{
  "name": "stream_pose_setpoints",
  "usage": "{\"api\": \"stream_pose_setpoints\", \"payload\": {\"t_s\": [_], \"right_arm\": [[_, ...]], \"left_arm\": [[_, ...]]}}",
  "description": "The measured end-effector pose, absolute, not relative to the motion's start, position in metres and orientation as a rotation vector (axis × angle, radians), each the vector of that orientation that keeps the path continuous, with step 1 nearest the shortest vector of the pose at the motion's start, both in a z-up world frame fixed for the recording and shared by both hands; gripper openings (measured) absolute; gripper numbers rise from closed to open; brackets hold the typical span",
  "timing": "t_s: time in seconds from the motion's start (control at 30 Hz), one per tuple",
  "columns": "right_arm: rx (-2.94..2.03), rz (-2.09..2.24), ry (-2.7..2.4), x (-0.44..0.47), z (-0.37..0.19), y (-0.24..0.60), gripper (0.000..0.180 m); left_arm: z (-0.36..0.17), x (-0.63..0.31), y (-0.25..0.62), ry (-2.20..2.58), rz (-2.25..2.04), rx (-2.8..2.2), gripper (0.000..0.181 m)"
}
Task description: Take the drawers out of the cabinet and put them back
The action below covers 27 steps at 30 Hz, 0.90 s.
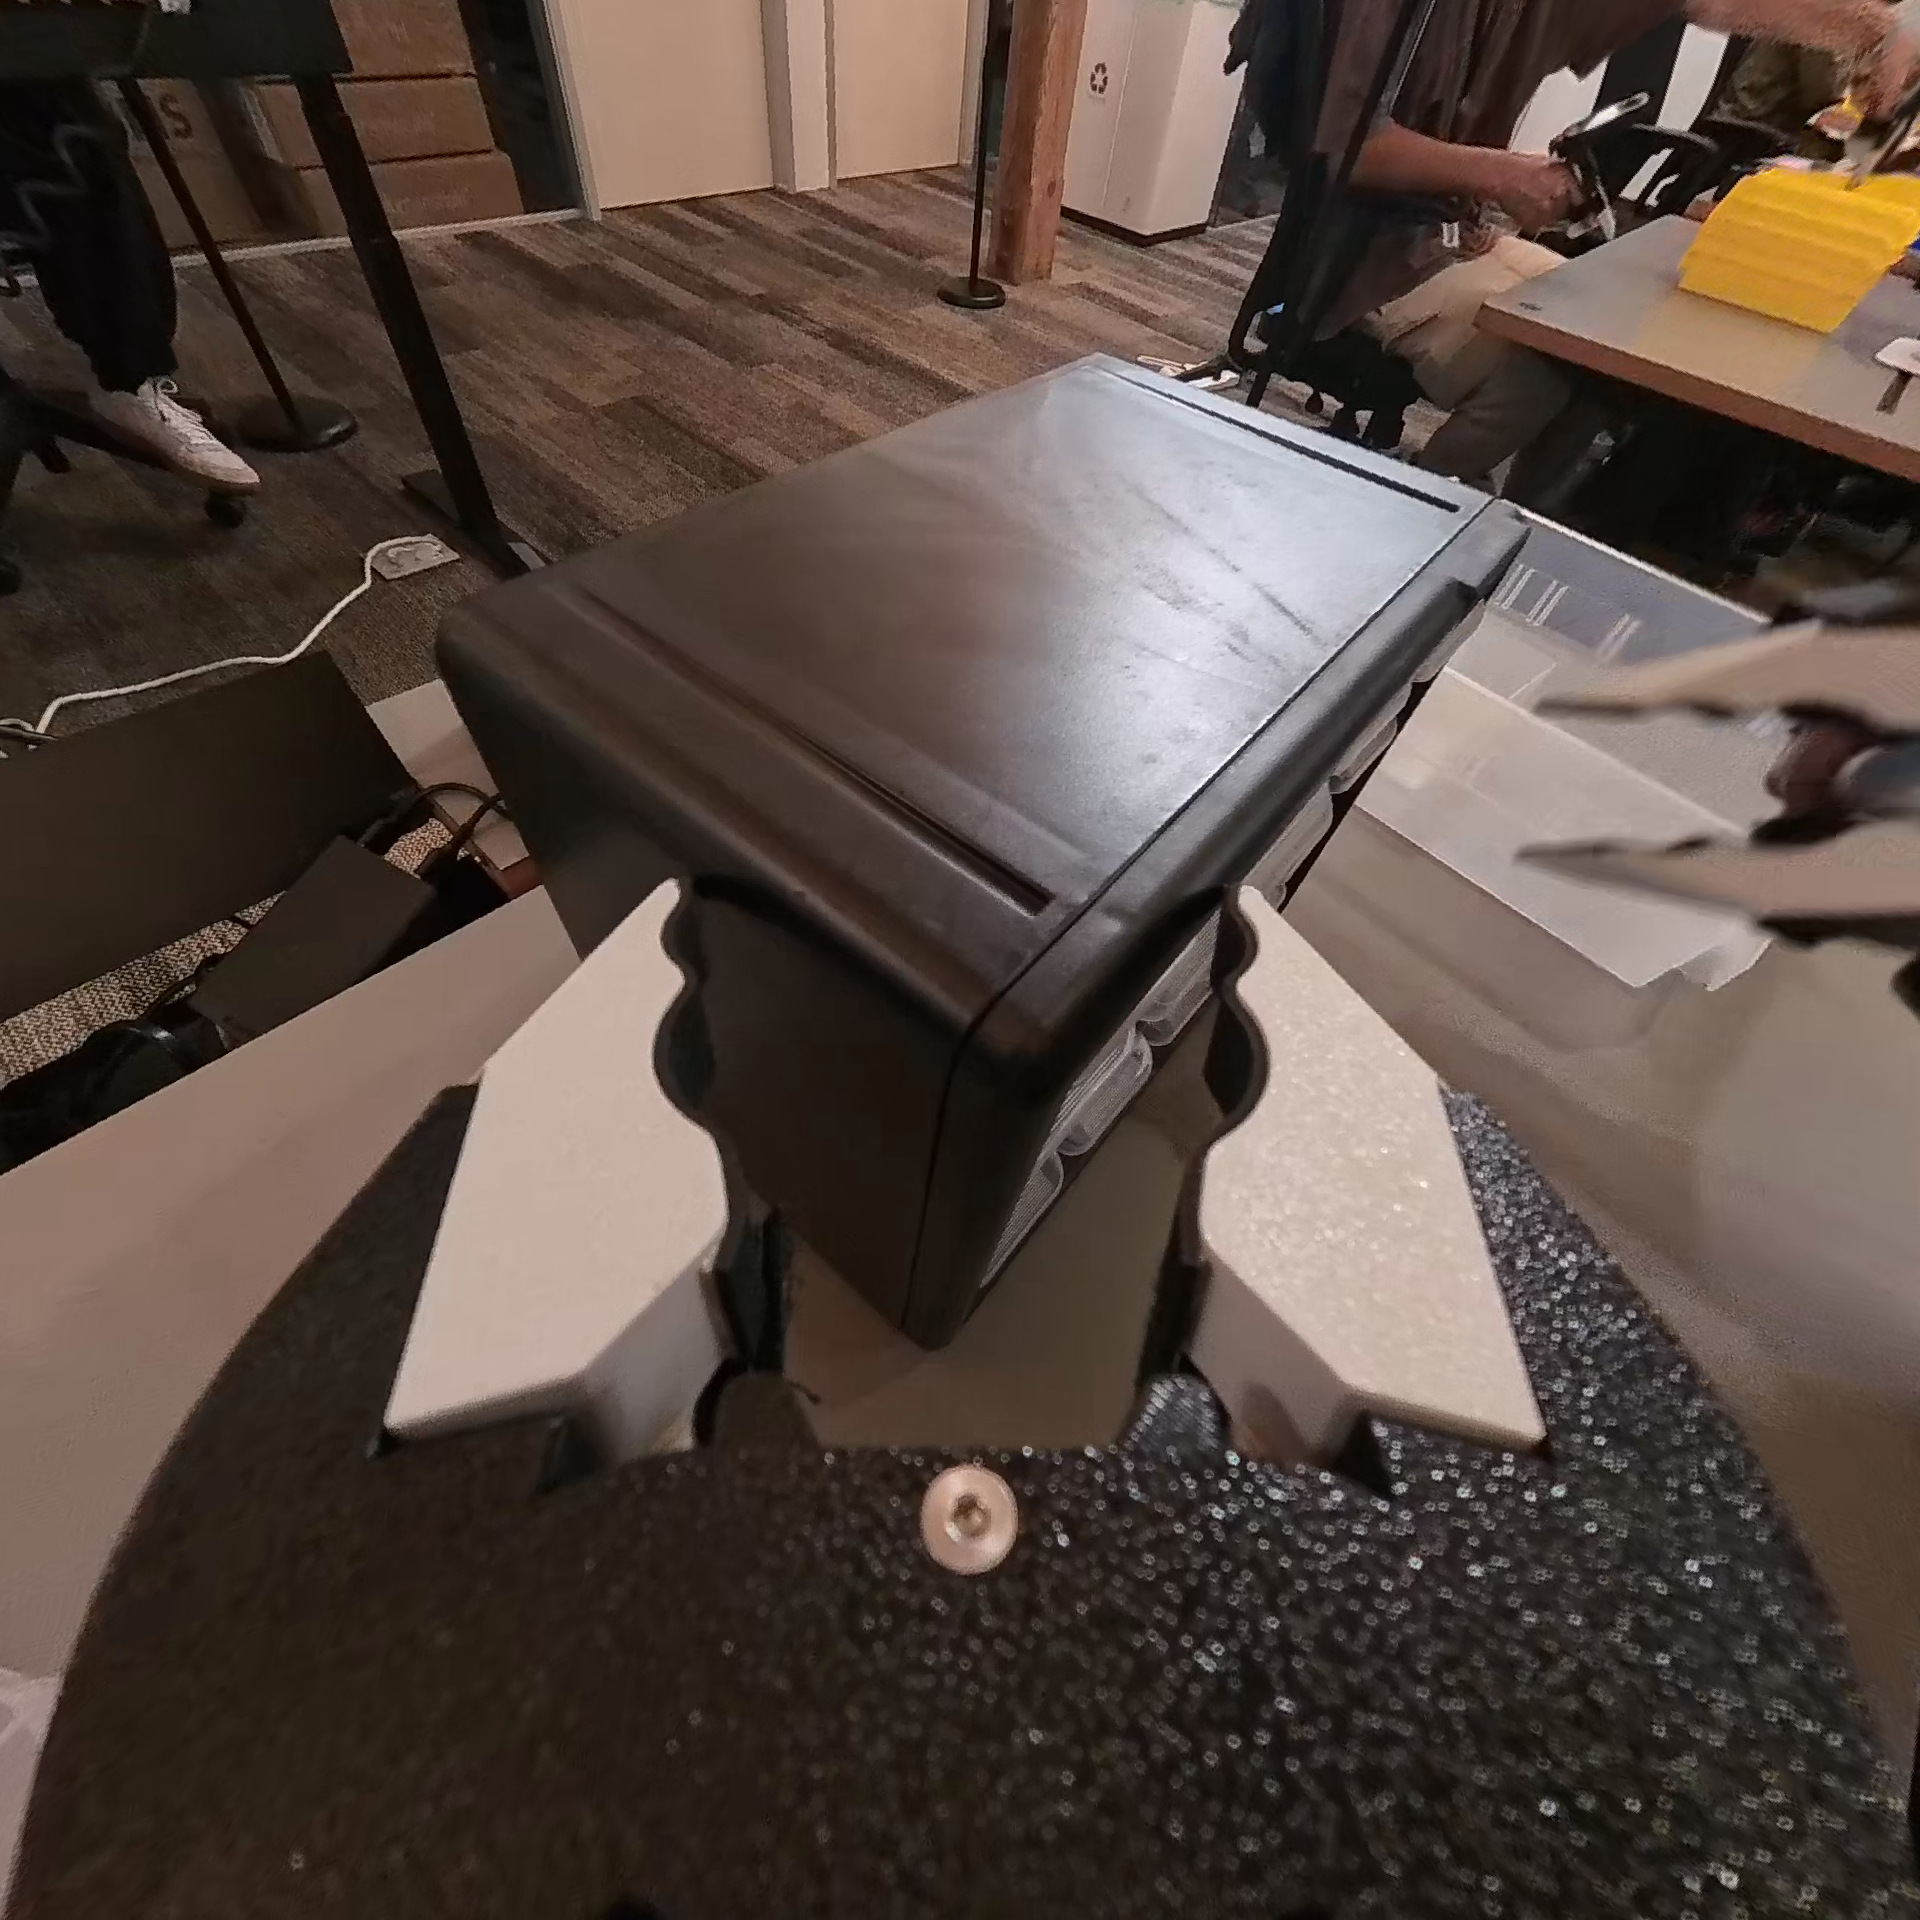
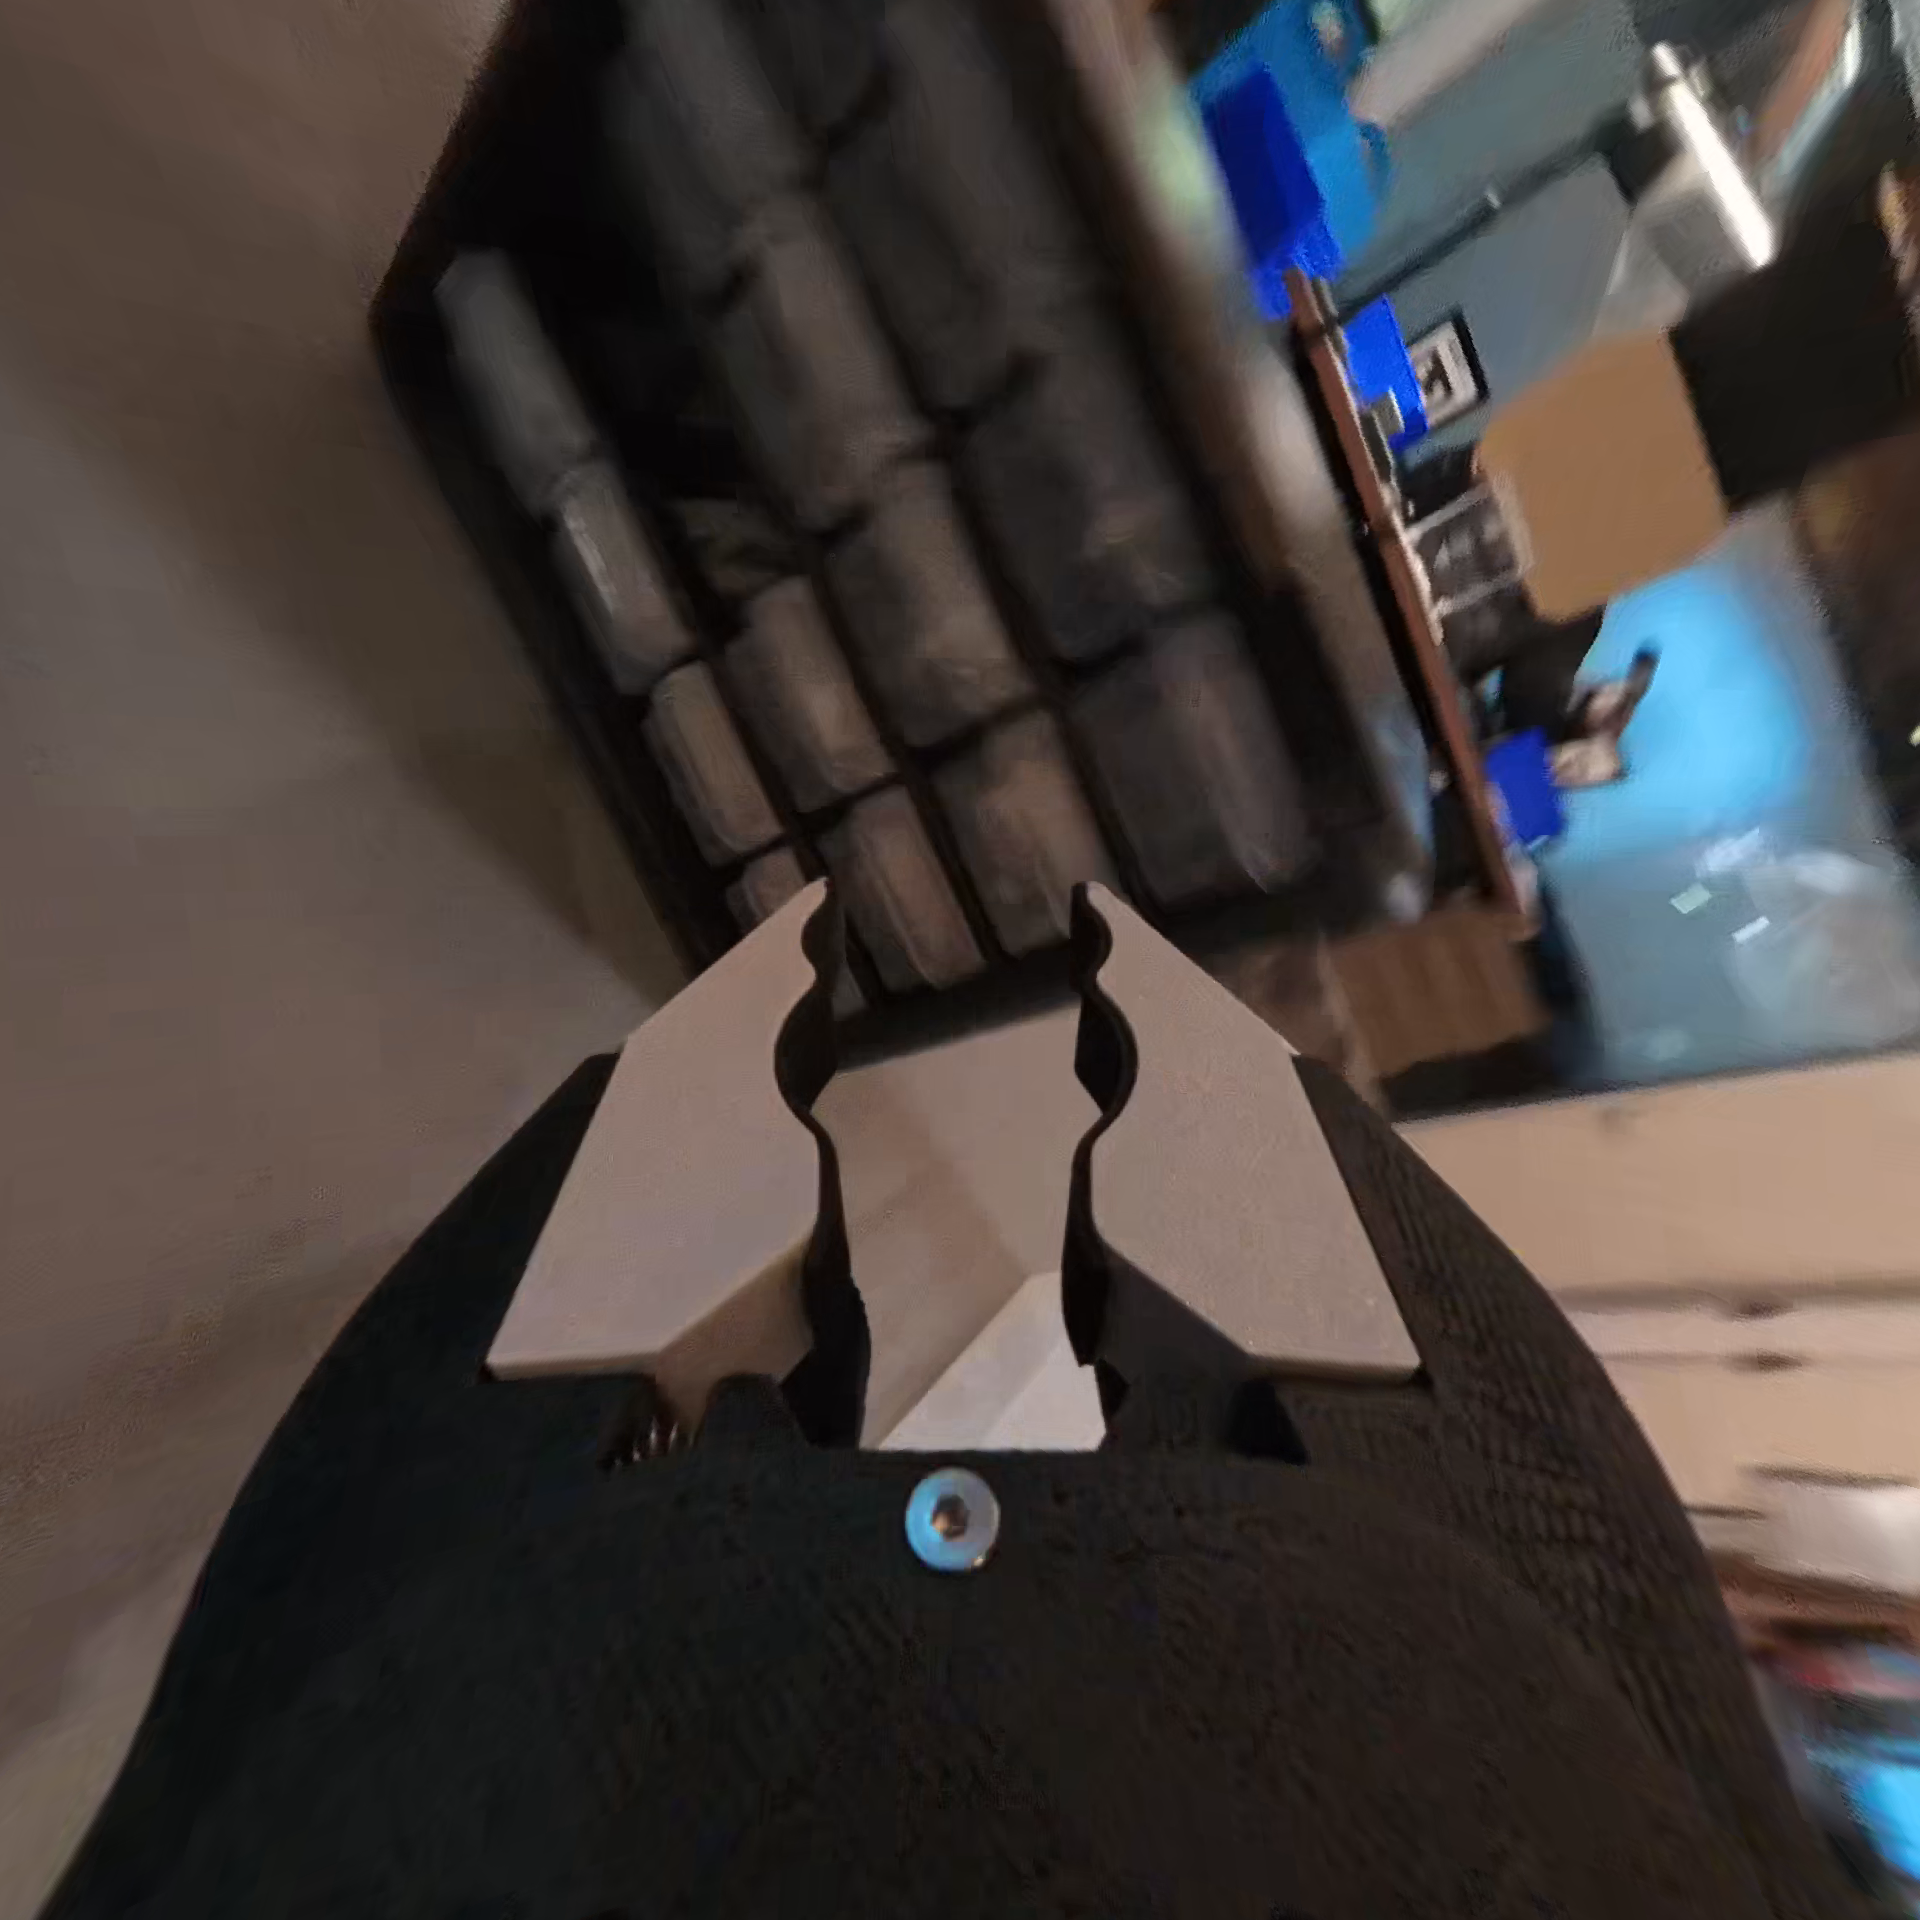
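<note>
The black cabinet (image 1: 935, 727) stands on the light table (image 1: 208, 1195), its clear drawer fronts (image 1: 1143, 1039) facing right. My left gripper (image 1: 956, 935) straddles the cabinet's near top corner, one finger on its side and one on its drawer face, clamped on it. My right gripper (image 1: 1714, 769) hovers at the right over a clear drawer (image 1: 1538, 748) lying on the table. In the blurred, tilted right wrist view the cabinet front (image 2: 883, 571) shows several drawers. My right gripper (image 2: 951, 904) is open and empty just in front of the lowest drawers.
The table edge runs at the left, with floor, cables and a dark chair (image 1: 156, 810) beyond. Another table carries yellow bins (image 1: 1787, 249), with a seated person (image 1: 1455, 208) beside it. Blue bins (image 2: 1268, 177) and a cardboard box (image 2: 1600, 468) stand behind the cabinet.
</note>
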State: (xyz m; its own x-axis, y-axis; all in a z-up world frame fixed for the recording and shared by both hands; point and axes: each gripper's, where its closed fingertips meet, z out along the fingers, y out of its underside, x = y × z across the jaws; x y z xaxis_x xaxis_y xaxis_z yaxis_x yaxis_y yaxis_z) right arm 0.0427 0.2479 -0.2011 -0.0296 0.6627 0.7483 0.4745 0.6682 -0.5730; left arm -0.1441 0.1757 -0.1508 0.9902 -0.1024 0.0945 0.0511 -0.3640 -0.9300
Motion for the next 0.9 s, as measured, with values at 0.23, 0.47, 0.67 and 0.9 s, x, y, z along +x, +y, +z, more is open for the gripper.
{"api": "stream_pose_setpoints", "payload": {"t_s": [0.23, 0.47, 0.67, 0.9], "right_arm": [[-0.507, -0.341, -1.838, -0.023, -0.262, 0.227, 0.038], [-0.445, -0.476, -1.711, -0.039, -0.258, 0.240, 0.018], [-0.441, -0.475, -1.709, -0.029, -0.255, 0.226, 0.008], [-0.461, -0.274, -1.798, 0.000, -0.262, 0.182, 0.029]], "left_arm": [[-0.151, -0.144, 0.176, 0.032, -0.151, -1.941, 0.097], [-0.151, -0.144, 0.176, 0.037, -0.152, -1.942, 0.097], [-0.151, -0.144, 0.176, 0.039, -0.155, -1.940, 0.097], [-0.151, -0.144, 0.176, 0.043, -0.158, -1.940, 0.097]]}}
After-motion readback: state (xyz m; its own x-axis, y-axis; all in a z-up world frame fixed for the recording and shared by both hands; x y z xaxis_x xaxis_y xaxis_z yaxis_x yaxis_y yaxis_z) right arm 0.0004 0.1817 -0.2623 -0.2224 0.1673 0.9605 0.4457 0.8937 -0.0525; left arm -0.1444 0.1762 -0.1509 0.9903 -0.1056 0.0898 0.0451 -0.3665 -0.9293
